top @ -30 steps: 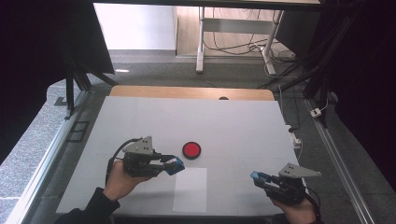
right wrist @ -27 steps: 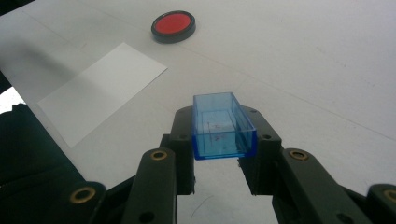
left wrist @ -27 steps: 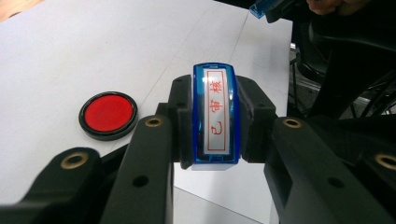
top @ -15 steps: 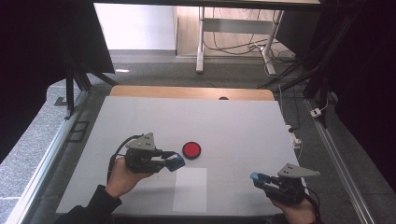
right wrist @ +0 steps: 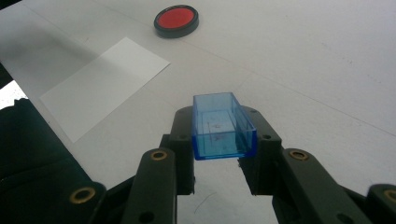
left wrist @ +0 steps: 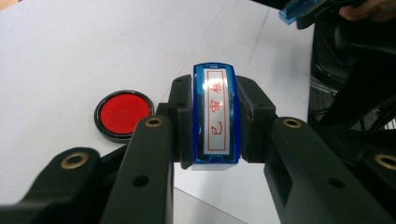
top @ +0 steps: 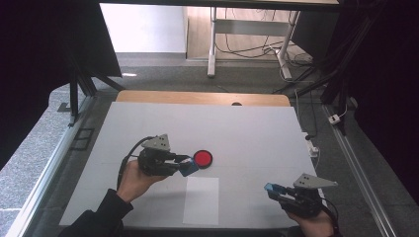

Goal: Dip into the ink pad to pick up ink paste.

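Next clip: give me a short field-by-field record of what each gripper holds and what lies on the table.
left gripper: shut on the blue stamp, its face with red characters turned to the left gripper view's camera
right gripper: shut on the clear blue cap, open and hollow side up
red ink pad: round, black-rimmed, uncovered, on the table just beyond the left gripper's tip
white paper sheet: flat on the table, between the two hands, bare
table: white surface, wooden strip along the far edge
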`<state>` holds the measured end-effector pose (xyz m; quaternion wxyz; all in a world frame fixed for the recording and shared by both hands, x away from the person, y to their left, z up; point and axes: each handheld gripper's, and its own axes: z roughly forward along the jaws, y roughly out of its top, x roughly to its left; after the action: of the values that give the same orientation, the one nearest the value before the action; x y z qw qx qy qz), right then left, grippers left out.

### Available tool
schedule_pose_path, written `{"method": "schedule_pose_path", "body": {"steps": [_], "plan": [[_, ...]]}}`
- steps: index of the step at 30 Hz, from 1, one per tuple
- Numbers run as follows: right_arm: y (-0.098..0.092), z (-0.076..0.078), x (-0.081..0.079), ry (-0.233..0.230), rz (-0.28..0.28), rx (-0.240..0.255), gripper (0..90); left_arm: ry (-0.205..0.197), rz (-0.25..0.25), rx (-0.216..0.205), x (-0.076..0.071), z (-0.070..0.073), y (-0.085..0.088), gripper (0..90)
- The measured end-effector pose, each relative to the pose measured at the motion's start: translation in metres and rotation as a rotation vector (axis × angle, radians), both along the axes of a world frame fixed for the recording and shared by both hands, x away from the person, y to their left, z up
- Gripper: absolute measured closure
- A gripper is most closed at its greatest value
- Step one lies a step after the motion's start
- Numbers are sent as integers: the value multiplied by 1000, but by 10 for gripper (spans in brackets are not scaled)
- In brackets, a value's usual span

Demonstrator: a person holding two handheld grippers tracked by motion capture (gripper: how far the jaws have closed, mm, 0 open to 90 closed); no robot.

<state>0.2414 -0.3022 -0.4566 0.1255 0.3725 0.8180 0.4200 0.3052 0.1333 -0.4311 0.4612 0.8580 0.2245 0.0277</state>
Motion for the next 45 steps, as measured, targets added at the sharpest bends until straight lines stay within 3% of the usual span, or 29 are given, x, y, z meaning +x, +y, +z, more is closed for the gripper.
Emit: {"method": "schedule_pose_path", "body": {"steps": [10,14,19,23,28,45], "plan": [[0,0,0,1,2,1,683,0,8,41,14,-1,-8,701],[0,0,0,1,2,0,684,-26,19,74,19,-5,-15,701],[0,0,0,2,2,2,684,-26,30,86,29,-8,-22,702],[0,0,0,1,6,0,684,-53,54,128,37,-11,-28,701],[0,0,0,-1,13,6,684,-9,74,114,49,-17,-34,701],[0,0,0,5,12,7,684,67,126,158,86,-45,-55,702]]}}
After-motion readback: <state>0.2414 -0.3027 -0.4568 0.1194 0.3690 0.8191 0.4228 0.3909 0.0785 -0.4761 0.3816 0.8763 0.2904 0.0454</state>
